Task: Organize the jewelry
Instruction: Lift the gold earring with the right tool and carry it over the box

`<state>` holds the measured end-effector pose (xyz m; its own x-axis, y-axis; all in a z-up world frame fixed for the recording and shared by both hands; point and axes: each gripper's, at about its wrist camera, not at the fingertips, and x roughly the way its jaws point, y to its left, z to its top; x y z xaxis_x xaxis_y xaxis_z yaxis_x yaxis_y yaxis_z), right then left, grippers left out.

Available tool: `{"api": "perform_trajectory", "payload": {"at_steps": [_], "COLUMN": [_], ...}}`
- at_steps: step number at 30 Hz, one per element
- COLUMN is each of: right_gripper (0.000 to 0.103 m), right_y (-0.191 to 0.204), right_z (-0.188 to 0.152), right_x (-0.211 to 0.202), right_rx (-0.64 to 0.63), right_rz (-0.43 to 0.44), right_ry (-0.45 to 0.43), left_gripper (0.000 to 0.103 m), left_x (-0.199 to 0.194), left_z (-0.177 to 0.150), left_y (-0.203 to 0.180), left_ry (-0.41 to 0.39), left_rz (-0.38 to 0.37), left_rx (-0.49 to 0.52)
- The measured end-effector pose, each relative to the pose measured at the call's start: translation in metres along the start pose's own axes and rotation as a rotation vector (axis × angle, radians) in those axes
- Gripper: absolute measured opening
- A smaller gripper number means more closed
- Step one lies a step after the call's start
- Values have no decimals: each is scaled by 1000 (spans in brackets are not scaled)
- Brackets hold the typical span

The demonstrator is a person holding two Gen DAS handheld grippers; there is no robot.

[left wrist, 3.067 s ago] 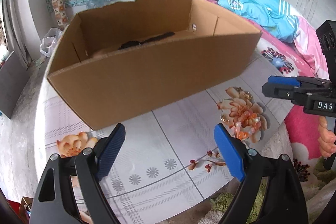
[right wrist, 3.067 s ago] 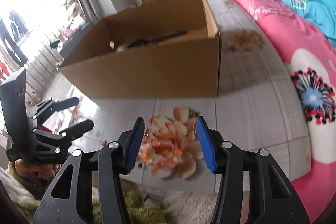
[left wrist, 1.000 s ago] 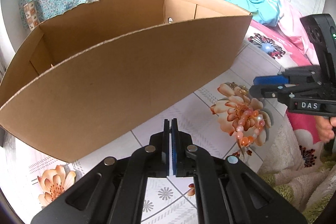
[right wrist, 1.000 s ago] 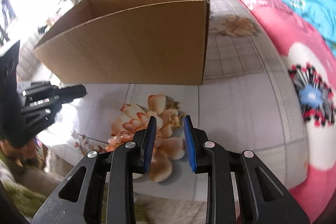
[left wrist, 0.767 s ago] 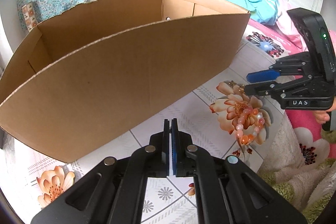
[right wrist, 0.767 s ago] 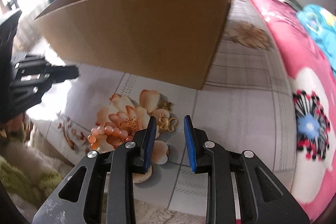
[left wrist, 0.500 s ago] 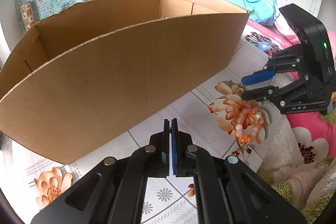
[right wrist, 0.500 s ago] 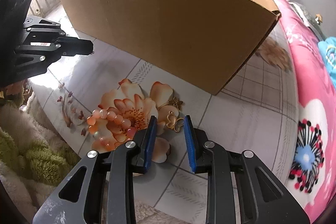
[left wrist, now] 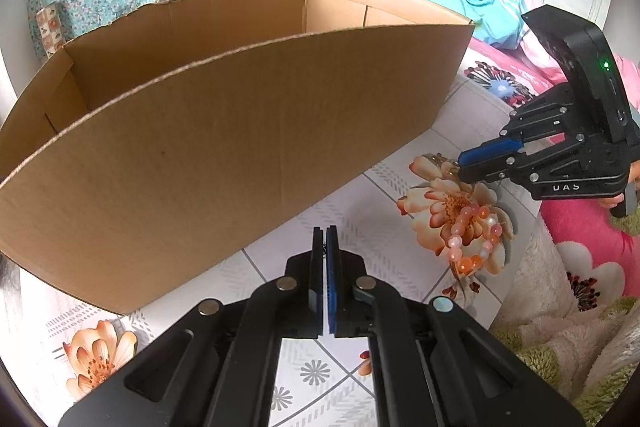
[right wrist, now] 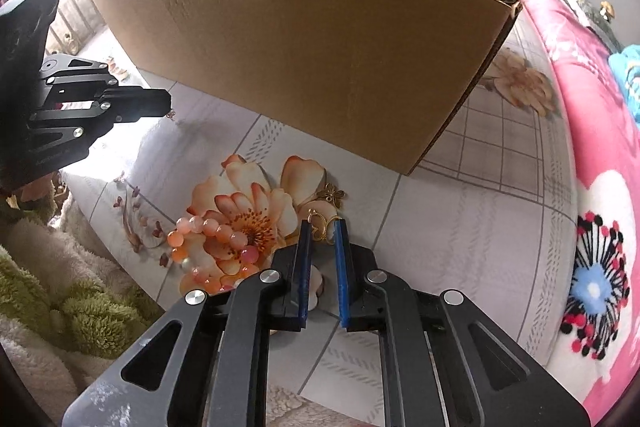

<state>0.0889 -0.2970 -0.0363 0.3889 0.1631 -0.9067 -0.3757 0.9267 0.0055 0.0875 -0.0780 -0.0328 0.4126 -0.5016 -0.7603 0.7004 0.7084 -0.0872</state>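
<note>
A bed sheet [right wrist: 460, 211] printed with orange flowers and grey grid lines covers the surface, with a pink quilt [right wrist: 592, 131] along its right side. On the sheet stands a big open cardboard box [right wrist: 320, 39], the largest thing in both views. The left gripper [left wrist: 325, 239] hangs over bare sheet in front of the box, its blue pads pressed flat together with nothing between them. The right gripper [right wrist: 323, 227] points down at the printed flower near the box's right corner; its jaws are closing, and a gold earring [right wrist: 320, 225] sits between the tips, the pads not clearly pressing on it. A bead bracelet [right wrist: 208, 247] in orange and pink lies on the flower just left of that gripper. A small bronze flower charm [right wrist: 332, 195] lies just beyond the earring, toward the box.
</note>
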Motion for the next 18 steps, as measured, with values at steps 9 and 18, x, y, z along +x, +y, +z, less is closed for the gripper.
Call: {"api": "perform_trajectory", "payload": {"at_steps": [9,18], "right_gripper": [8,8], "right_y": [-12,-3], "right_z": [-7,-15], "right_x": [-5,-34], "right_rx": [33,60], "right_rz": [7,-4], "right_ry": [-25,-89], "left_gripper": [1,1], "left_x": [-2,-19], "left_z": [-1,0], "left_y": [0,0], "left_ry": [-3,-28], "left_rz": [3,8], "left_rx": [6,-3]}}
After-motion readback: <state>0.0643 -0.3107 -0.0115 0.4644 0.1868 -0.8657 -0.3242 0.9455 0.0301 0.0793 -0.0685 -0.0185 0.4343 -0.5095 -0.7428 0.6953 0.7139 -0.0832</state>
